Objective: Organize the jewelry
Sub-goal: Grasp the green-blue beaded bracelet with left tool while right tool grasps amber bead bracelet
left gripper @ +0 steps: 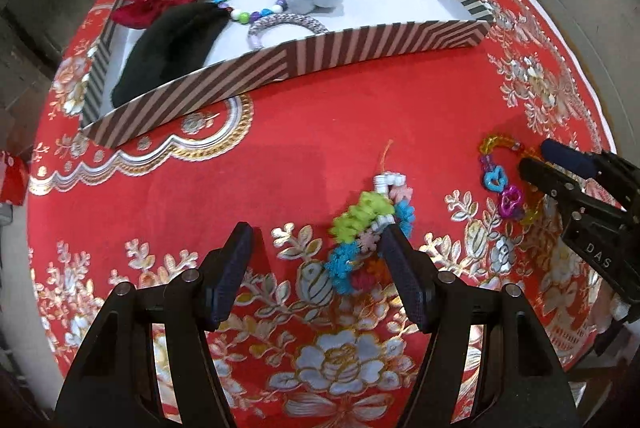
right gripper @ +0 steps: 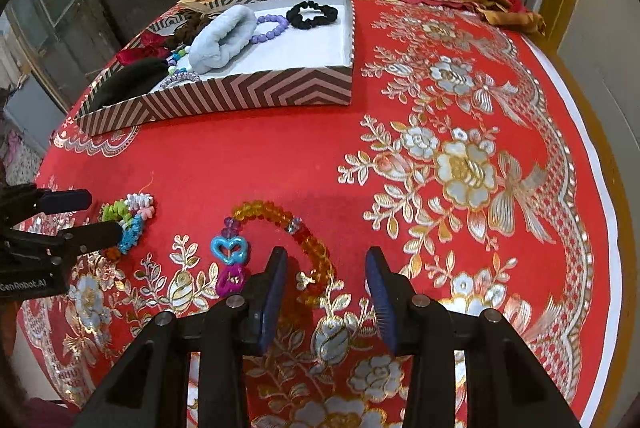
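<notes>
we have two pieces left on the red cloth (right gripper: 280,156) of the bench, both at about 6 o'clock from the striped box (right gripper: 256,90). the left gripper (left gripper: 316,240) has its jaws wide, and the flower bracelet (left gripper: 366,224) lies just inside the right-hand pad, perhaps touching it, though blur makes that hard to call. we should shift the jaws toward 3 o'clock so the bracelet sits centred before closing, else it will squirt out sideways.

the right gripper (right gripper: 326,268) has narrower jaws, not yet pressing on anything; the amber bead strand (right gripper: 316,252) curls between them, with its blue heart (right gripper: 228,248) and purple heart (right gripper: 232,278) out at 9 o'clock. we would pinch the bead run itself and let the hearts hang.

the two grippers work close side by side, so we lift straight up first. the box wall is a low edge to clear, and its open floor is at the 3 o'clock end, beside the black scrunchie (right gripper: 312,14). open cloth lies wide toward 3 o'clock.
</notes>
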`<state>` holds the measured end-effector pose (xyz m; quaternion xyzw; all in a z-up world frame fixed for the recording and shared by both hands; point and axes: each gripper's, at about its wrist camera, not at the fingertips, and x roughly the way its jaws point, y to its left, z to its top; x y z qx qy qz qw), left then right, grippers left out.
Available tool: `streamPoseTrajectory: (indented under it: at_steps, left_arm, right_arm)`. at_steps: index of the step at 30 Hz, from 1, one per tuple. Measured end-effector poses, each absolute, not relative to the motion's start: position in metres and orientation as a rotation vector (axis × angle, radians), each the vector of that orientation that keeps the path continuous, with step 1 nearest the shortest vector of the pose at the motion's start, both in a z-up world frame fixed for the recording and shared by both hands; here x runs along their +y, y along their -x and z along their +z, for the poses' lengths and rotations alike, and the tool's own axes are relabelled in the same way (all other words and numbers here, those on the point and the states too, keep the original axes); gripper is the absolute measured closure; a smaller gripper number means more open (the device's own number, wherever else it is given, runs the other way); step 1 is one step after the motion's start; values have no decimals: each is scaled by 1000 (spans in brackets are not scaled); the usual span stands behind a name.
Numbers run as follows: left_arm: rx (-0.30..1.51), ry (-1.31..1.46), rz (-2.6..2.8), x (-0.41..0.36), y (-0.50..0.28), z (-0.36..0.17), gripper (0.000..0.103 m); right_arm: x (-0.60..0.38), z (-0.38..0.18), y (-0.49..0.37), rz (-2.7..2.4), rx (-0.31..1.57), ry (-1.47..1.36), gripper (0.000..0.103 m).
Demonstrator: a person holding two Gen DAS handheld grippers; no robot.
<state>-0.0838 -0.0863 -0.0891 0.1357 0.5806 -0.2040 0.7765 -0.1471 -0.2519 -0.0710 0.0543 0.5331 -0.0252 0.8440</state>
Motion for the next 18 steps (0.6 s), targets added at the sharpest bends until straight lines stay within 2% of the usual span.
streamPoseTrajectory:
  at_steps: [1,3,5,11,18]
  left_arm:
    - [1263,-278,-446,-86,83,-90,38]
    - [1251,-262,-457,-87,81,-90,50]
    - [1235,-283,-462,-92,79,-89,91]
    - [1262,-182,-523,-84,71,-79,92]
    - [1183,-182,-586,-76,76,-34,92]
  right_arm:
    - [-251,-72,146,-53,1122,-92,75]
    - [-251,-72,145,-30,1115,-83,80]
    - [-253,-72,145,-24,1116,-84,91]
    - [-261,-58,147,6,1097,-141,95]
    - [-256,-17,153,42,1024,-161,95]
